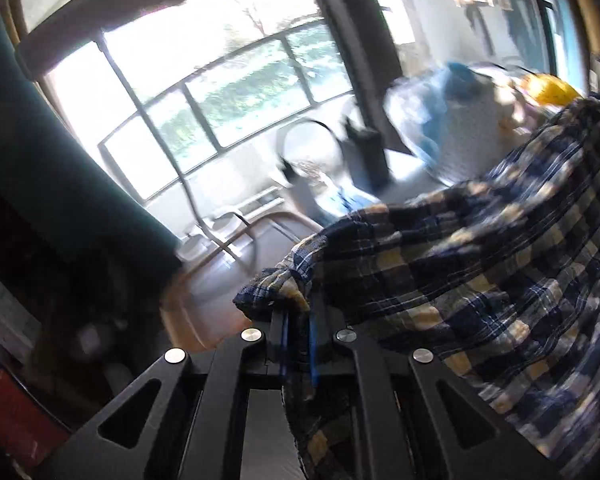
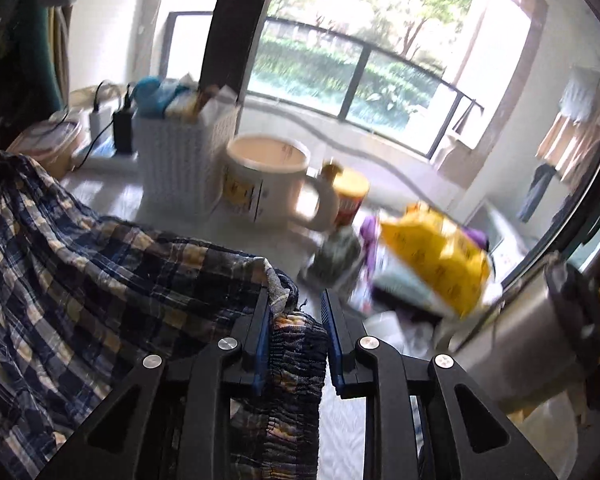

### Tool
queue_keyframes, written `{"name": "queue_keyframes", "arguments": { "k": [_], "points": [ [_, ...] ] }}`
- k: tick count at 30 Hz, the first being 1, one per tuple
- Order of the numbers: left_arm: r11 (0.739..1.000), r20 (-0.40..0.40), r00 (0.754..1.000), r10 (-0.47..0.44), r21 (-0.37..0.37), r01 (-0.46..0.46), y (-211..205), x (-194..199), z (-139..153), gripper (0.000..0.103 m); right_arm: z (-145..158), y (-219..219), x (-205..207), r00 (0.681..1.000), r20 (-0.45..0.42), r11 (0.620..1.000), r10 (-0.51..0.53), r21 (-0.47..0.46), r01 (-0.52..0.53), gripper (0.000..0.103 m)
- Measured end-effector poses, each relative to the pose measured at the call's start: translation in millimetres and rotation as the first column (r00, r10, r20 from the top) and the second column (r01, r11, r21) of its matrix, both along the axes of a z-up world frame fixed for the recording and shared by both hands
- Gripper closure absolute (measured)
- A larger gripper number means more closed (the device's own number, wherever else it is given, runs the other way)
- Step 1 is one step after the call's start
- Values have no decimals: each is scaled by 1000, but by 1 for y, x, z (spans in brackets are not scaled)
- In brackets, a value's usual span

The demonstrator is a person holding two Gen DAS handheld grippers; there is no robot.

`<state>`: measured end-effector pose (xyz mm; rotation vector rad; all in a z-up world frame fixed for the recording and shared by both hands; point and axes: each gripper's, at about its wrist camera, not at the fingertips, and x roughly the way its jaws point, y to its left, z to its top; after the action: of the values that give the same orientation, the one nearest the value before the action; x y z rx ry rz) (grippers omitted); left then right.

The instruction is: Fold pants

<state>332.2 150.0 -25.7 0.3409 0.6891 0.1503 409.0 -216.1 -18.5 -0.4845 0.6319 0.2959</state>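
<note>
The pants (image 1: 460,256) are navy, white and yellow plaid cloth, lifted and stretched between my two grippers. My left gripper (image 1: 298,312) is shut on one corner of the pants, and the cloth runs away to the right. In the right wrist view the pants (image 2: 80,264) hang to the left, and my right gripper (image 2: 298,312) is shut on their gathered waistband edge, which bunches between the blue pads (image 2: 262,340). Both views are motion-blurred.
A white table (image 2: 112,196) carries a white woven basket (image 2: 180,160), a large mug (image 2: 268,184), a yellow-lidded jar (image 2: 350,196), a yellow bag (image 2: 436,256), a steel tumbler (image 2: 532,320) and a black charger (image 2: 123,128). Chair frames (image 1: 236,236) and windows stand beyond.
</note>
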Motion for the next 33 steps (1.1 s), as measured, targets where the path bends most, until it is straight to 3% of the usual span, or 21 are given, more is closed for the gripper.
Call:
{"name": "queue_keyframes", "arguments": {
  "k": [3, 5, 6, 8, 10, 17, 21, 25, 26, 27, 29, 31, 33],
  "points": [
    [993, -51, 999, 2, -117, -8, 12, 8, 8, 86, 0, 9, 28, 999, -10, 998, -45, 37, 45, 78],
    [985, -15, 1000, -10, -170, 7, 13, -9, 14, 42, 0, 8, 31, 998, -31, 997, -53, 59, 55, 74],
    [978, -2, 999, -32, -206, 31, 13, -20, 16, 40, -1, 8, 30, 998, -38, 997, -52, 61, 54, 71],
    [967, -10, 997, -76, -246, 71, 6, -31, 15, 40, -2, 5, 25, 998, -34, 995, -61, 75, 63, 54],
    [966, -25, 995, -97, -244, 88, -1, -42, 12, 40, -2, 2, 19, 997, -46, 994, -55, 92, 59, 40],
    [935, -125, 987, -98, -352, 48, -11, -90, -15, 38, 7, -11, -33, 998, -68, 996, 10, 90, -4, 40],
    [932, -160, 984, -83, -363, 20, -22, -118, -35, 33, 5, -28, -65, 995, -99, 995, 22, 99, -12, 40],
    [904, -193, 979, -71, -427, -18, -18, -132, -54, 33, -7, -45, -91, 989, -148, 996, 19, 95, -5, 40],
    [902, -197, 978, -67, -432, -25, -19, -134, -57, 38, -10, -48, -95, 987, -159, 996, 19, 90, -5, 40],
    [902, -194, 978, -71, -431, -20, -21, -136, -59, 45, -13, -53, -101, 984, -175, 996, 20, 85, -5, 40],
    [907, -194, 978, -79, -422, -11, -27, -138, -59, 74, -20, -62, -110, 980, -198, 995, 21, 97, -1, 40],
    [910, -192, 977, -92, -414, 4, -32, -140, -59, 89, -24, -69, -119, 975, -221, 994, 19, 110, 6, 40],
    [918, -189, 977, -99, -397, 17, -36, -146, -56, 91, -25, -75, -127, 970, -240, 991, 27, 131, 5, 40]
  ]
}}
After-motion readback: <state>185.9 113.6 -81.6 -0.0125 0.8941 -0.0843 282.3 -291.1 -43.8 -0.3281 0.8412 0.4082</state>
